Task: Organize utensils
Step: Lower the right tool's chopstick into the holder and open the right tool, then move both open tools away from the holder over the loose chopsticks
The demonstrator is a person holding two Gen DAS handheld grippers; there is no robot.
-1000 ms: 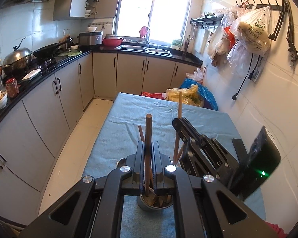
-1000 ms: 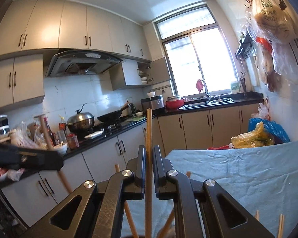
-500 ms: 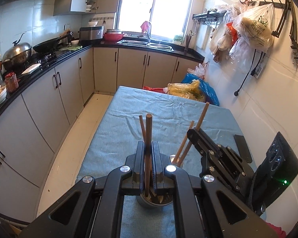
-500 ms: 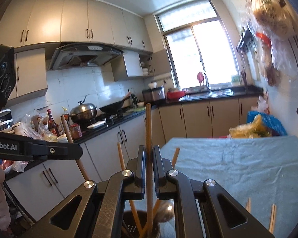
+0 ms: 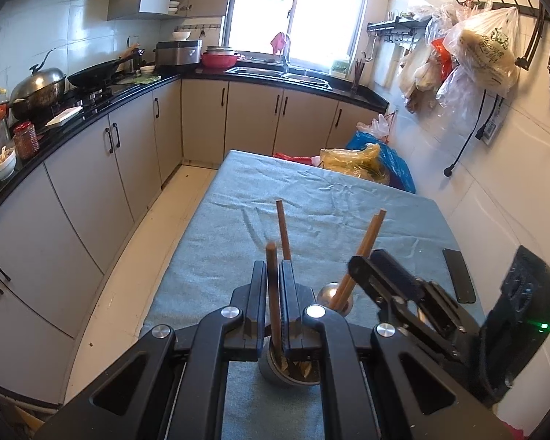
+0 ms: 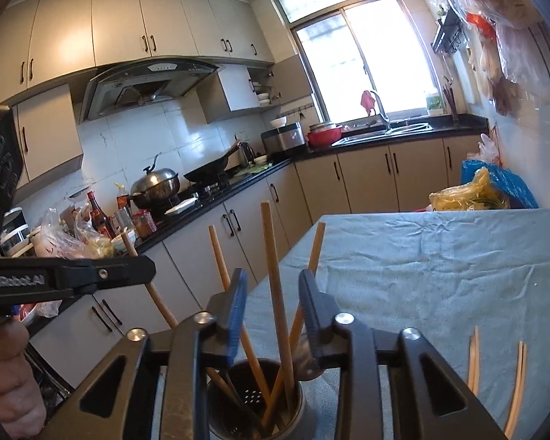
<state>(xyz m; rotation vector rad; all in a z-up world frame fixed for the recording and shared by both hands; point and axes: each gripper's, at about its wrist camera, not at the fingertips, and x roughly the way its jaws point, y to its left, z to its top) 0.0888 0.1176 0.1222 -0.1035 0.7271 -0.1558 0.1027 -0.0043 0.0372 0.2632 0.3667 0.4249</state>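
Observation:
A round metal utensil holder (image 6: 255, 399) stands on the blue-clothed table (image 6: 421, 267) with several wooden chopsticks (image 6: 275, 293) upright in it. My right gripper (image 6: 271, 315) is open just above the holder, a chopstick standing free between its fingers. My left gripper (image 5: 274, 300) is shut on a dark wooden chopstick (image 5: 272, 275) whose lower end is in the holder (image 5: 288, 370). The right gripper also shows in the left wrist view (image 5: 392, 278). Two more chopstick pairs (image 6: 495, 366) lie on the cloth at the right.
A dark phone (image 5: 458, 275) lies on the table near the right wall. Plastic bags (image 5: 363, 163) sit at the table's far end. Counters and cabinets (image 5: 91, 168) run along the left, with a strip of floor (image 5: 146, 256) between them and the table.
My right gripper has opened and let go of its chopstick, which now stands in the holder. Both grippers have dropped lower toward the holder. The left gripper still holds its chopstick.

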